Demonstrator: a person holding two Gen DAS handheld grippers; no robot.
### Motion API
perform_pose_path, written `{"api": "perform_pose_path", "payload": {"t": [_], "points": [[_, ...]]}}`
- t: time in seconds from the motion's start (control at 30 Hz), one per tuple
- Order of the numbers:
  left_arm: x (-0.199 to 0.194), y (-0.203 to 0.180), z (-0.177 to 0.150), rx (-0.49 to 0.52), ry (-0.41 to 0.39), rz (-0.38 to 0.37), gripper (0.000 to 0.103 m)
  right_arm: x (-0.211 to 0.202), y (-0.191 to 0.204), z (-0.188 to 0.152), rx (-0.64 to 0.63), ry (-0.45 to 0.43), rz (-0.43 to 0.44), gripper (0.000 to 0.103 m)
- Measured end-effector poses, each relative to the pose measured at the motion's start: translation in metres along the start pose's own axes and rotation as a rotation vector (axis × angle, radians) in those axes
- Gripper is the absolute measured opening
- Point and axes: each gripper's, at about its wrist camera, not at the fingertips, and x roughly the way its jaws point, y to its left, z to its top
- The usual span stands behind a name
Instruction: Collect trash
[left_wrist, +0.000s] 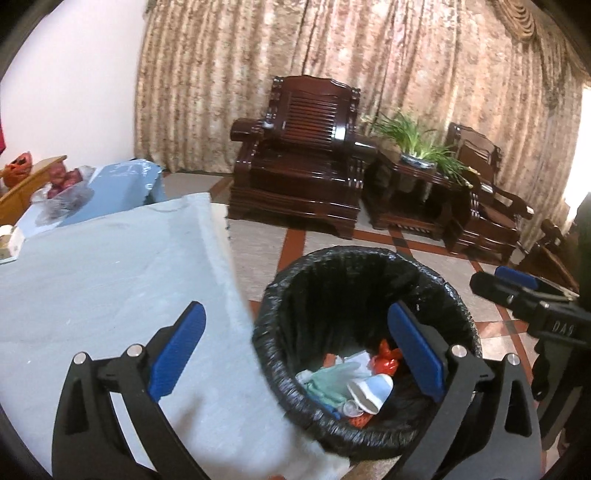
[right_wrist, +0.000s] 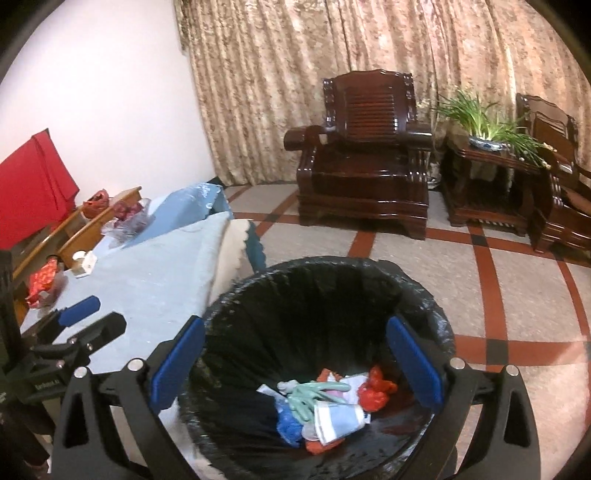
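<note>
A bin lined with a black bag (left_wrist: 369, 273) stands on the floor beside the table; it also shows in the right wrist view (right_wrist: 332, 269). Inside lies mixed trash (left_wrist: 347, 384): a green glove, a paper cup and red wrappers, also seen from the right (right_wrist: 325, 406). My left gripper (left_wrist: 295, 354) is open and empty, straddling the table edge and the bin rim. My right gripper (right_wrist: 295, 363) is open and empty above the bin. The right gripper also shows in the left wrist view (left_wrist: 517, 291), and the left gripper in the right wrist view (right_wrist: 88, 317).
The table under a light blue cloth (left_wrist: 110, 280) carries a red wrapper (right_wrist: 42, 282), a small white box (right_wrist: 83, 264) and a plastic bag of red things (right_wrist: 127, 218). Dark wooden armchairs (left_wrist: 303, 158) and a side table with a plant (left_wrist: 417, 151) stand by the curtain.
</note>
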Motion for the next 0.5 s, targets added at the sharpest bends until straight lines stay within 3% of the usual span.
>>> {"api": "perform_pose_path", "payload": {"t": [0.5], "points": [[-0.06,0.004,0.012,-0.012,-0.062,0.088,0.097,-0.027,0.037,0.002,-0.052,-0.012,0.051,0.097]]}}
